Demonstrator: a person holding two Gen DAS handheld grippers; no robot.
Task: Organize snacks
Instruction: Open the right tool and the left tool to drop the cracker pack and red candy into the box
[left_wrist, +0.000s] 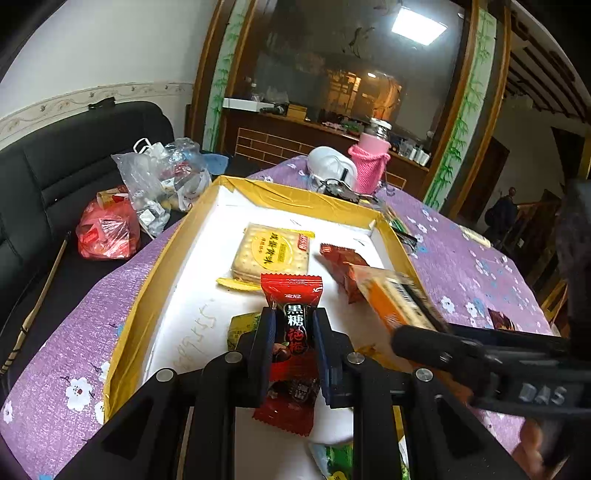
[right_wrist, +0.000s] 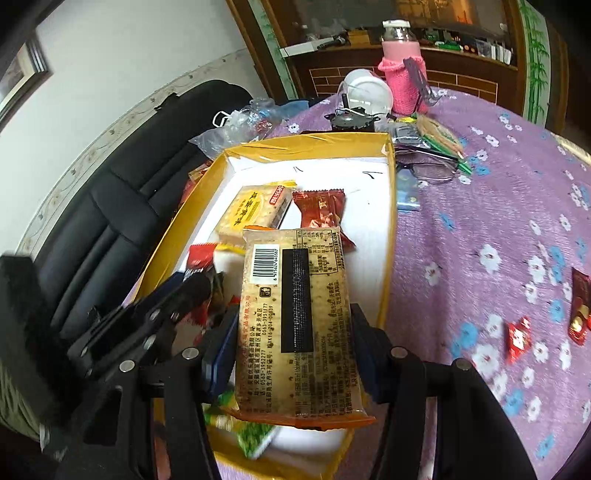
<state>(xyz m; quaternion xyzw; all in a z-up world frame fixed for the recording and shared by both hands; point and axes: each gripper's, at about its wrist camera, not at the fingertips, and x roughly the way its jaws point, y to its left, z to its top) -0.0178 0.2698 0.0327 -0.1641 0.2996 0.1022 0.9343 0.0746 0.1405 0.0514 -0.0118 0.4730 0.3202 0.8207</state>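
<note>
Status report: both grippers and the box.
Left gripper shut on red candy packet. Right gripper shut on cracker pack. Both over yellow box, snacks already inside.

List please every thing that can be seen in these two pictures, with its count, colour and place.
tray: 1, yellow rim, white floor, on the table
yellow cracker pack: 1, yellow, lying in tray
dark red snack packet: 1, in tray, right of that pack
red candy packet: 1, red and black, in left claw above tray
orange cracker pack: 1, orange edges, barcode side up, in right claw above tray
green packets: at least 1, near end of tray
small red candies: about 3, on tablecloth, right
tablecloth: 1, purple, flowered
pink bottle: 1, far table edge
sofa: 1, black, left
left claw: 1, black
right claw: 1, black
</note>
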